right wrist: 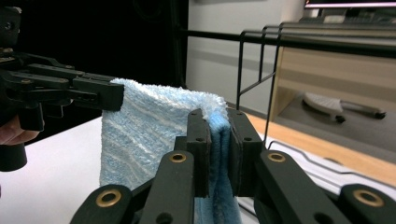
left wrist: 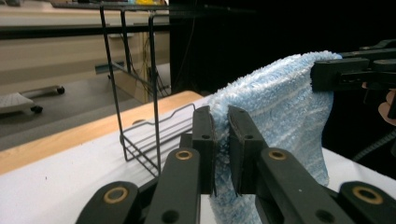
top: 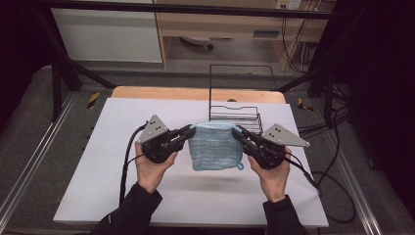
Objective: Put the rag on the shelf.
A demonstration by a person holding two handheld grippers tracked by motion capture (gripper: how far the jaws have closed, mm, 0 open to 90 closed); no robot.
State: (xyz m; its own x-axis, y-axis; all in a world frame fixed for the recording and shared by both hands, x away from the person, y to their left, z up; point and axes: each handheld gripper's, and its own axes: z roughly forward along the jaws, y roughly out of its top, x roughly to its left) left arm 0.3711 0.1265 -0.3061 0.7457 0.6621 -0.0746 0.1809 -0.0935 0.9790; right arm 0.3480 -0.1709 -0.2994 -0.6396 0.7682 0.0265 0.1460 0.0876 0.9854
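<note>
The blue towel (top: 216, 146) hangs above the white table (top: 122, 191), its top edge running left to right between both grippers. The left gripper (top: 190, 131) pinches its left corner, the right gripper (top: 238, 132) its right; the wire rack (top: 235, 115) stands just beyond, on the far side

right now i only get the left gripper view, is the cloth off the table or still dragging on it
Observer: The high view shows the blue cloth hanging clear, its shadow apart on the white table.
Operator: does the right side have a proper bite
Observer: Yes, the right gripper view shows the right gripper shut on a folded top corner.
Operator: where's the rack from up there
Observer: The wire rack stands just behind the cloth, toward the table's far edge.
</note>
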